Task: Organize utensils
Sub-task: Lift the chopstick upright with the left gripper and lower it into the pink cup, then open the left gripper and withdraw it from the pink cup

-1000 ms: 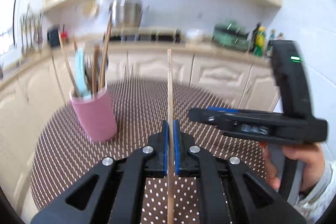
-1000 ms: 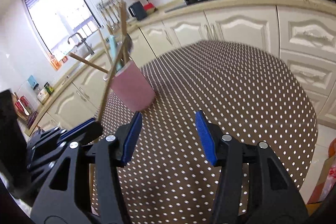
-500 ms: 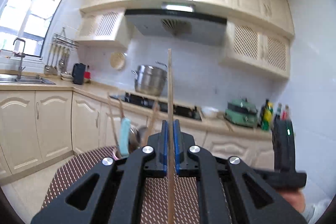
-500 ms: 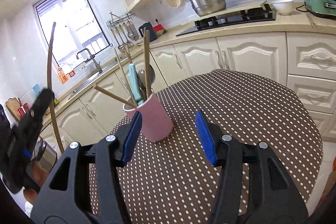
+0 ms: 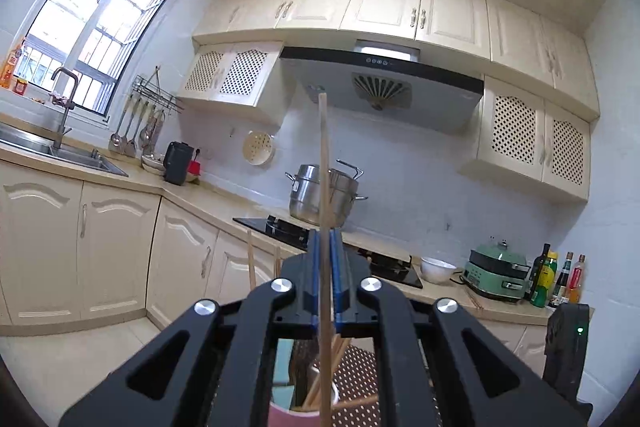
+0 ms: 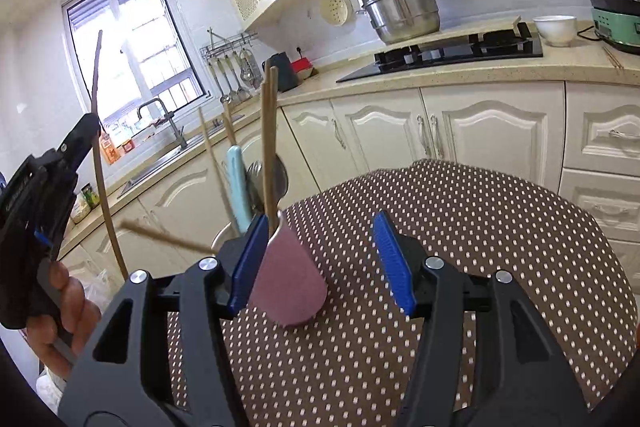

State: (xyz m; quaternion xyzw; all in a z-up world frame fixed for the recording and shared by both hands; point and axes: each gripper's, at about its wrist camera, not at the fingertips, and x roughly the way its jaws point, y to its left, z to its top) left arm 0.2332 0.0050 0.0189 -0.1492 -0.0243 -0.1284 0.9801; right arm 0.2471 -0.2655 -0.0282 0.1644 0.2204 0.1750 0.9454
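My left gripper point(image 5: 325, 239) is shut on a wooden chopstick point(image 5: 323, 163) held upright; its lower end hangs over the pink cup point(image 5: 298, 415) below the jaws. In the right wrist view the left gripper point(image 6: 86, 127) stands at the left with the chopstick point(image 6: 102, 183), left of the pink cup point(image 6: 290, 279). The cup holds several chopsticks point(image 6: 269, 143), a light blue handle point(image 6: 237, 187) and metal spoons. My right gripper point(image 6: 320, 263) is open and empty, close to the cup, its left pad in front of the cup's rim.
The cup stands on a round table with a brown white-dotted cloth point(image 6: 460, 247). Cream cabinets and a counter run behind, with a steel pot point(image 6: 400, 11) on a black hob, a white bowl point(image 6: 556, 29), a green cooker point(image 6: 614, 11) and a sink point(image 5: 52, 147).
My left gripper has lifted and tilted up, bringing the chopstick upright over the cup. My right gripper has moved closer to the cup and stayed open.
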